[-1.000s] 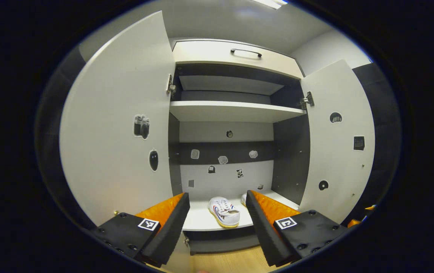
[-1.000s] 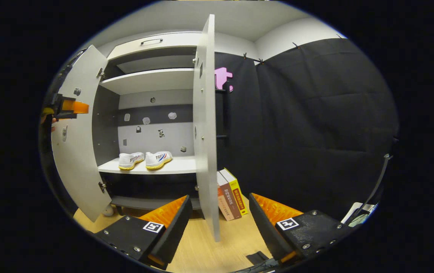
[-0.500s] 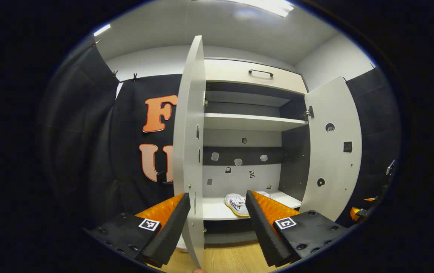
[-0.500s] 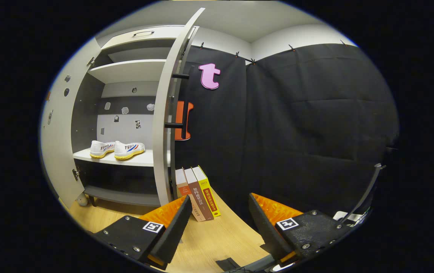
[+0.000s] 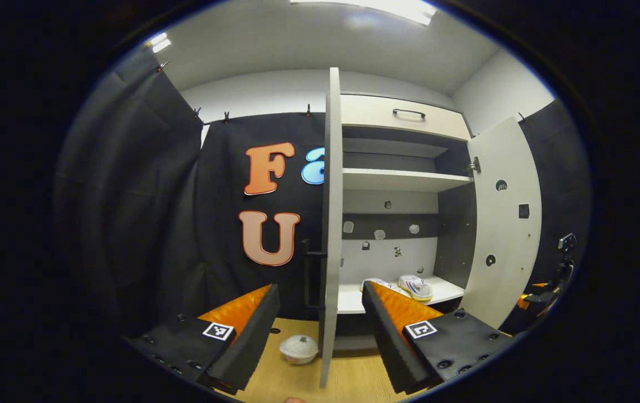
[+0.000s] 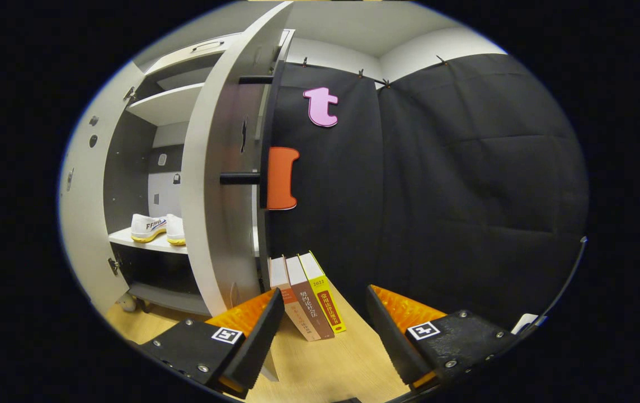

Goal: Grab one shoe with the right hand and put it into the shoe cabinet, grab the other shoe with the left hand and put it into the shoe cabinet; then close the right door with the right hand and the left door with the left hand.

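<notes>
A tall pale shoe cabinet (image 5: 404, 179) stands against a black cloth wall, both doors swung outward. In the left gripper view, the left door (image 5: 331, 224) appears edge-on at the centre, running from twelve o'clock down to six, and the right door (image 5: 504, 224) hangs open at three o'clock. In the right gripper view, the right door's outer face with its black bar handle (image 6: 240, 178) curves from twelve o'clock down to about seven. Both white shoes (image 5: 416, 286) sit side by side on the cabinet's lower shelf (image 5: 353, 296), at about four o'clock from the centre in the left gripper view. Three books (image 6: 309, 296) lean on the wooden floor (image 6: 320, 369) at six o'clock in the right gripper view. A small white domed object (image 5: 299, 348) rests on the floor at six o'clock in the left gripper view. The left gripper (image 5: 320, 324) has its fingers released, spread wide to either side of the left door's edge. The right gripper (image 6: 323, 330) is likewise released, holding nothing.
</notes>
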Available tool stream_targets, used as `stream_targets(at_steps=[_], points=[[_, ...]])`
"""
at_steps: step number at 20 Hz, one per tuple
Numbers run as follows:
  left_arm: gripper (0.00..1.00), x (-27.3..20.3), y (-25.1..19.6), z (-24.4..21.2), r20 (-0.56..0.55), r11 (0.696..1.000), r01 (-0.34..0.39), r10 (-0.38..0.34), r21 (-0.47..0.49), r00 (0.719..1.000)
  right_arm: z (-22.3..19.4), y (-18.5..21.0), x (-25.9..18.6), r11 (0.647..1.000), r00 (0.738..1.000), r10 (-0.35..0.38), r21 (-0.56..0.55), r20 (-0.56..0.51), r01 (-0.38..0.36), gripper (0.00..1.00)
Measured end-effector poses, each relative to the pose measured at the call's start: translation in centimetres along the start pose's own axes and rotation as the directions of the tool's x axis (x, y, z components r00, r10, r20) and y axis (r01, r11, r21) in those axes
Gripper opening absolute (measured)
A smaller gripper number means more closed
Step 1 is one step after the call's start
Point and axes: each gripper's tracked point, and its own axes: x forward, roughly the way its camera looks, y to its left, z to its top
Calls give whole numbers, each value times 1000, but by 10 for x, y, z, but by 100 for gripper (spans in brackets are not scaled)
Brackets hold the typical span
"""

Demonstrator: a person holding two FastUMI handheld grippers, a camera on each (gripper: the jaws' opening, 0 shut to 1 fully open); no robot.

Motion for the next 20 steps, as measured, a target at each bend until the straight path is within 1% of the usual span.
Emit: stream_targets(at_steps=[3,5,8,10,15,20], points=[[95,-7,19,-5,-7,999,-39,39,-15,999,-2,14,-4,999,999,35,7,-3,-35,88],[95,-8,26,-10,-20,999,-49,49,-21,999,-4,25,-7,998,998,58,33,-4,-58,88],[95,-10,28,-13,-35,998,-52,52,-22,998,-7,53,-11,990,993,116,84,-8,-115,87],[95,-12,30,-12,-33,998,-60,59,-16,998,-7,74,-11,985,989,149,88,-6,-148,88],[95,-22,48,-21,-40,996,-87,87,-20,995,-5,127,-12,960,962,272,64,-4,-271,87],[95,-21,64,-28,-58,992,-120,118,-35,991,-6,163,-3,943,944,329,48,-5,-329,87]])
